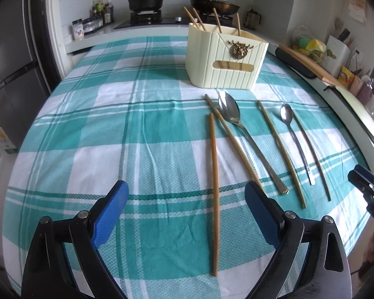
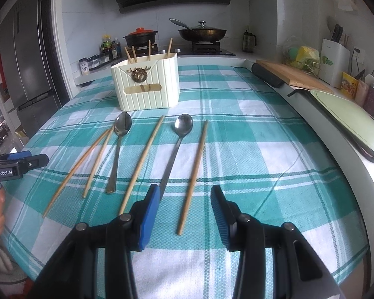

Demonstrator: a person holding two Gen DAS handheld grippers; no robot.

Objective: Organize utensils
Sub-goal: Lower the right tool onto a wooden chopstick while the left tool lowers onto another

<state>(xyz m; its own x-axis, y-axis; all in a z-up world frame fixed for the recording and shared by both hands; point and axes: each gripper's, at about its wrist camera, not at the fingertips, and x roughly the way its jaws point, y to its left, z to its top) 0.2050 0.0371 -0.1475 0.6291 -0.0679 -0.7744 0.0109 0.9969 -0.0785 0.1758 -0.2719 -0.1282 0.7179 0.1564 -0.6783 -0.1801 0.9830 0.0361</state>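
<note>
A wide stretch of bare checked cloth [image 1: 112,124] is left free to the left of the cream holder [image 1: 227,57], where a tool could be passed unhindered. In front of the holder, the surface is crossed by a row of chopsticks [image 1: 215,189] and two spoons [image 1: 230,112], with narrow lanes of cloth between them. To the right of the holder, more open cloth is seen, bounded by a raised counter edge [image 2: 336,134]. The holder's top is obstructed by four upright chopsticks [image 2: 149,49].
</note>
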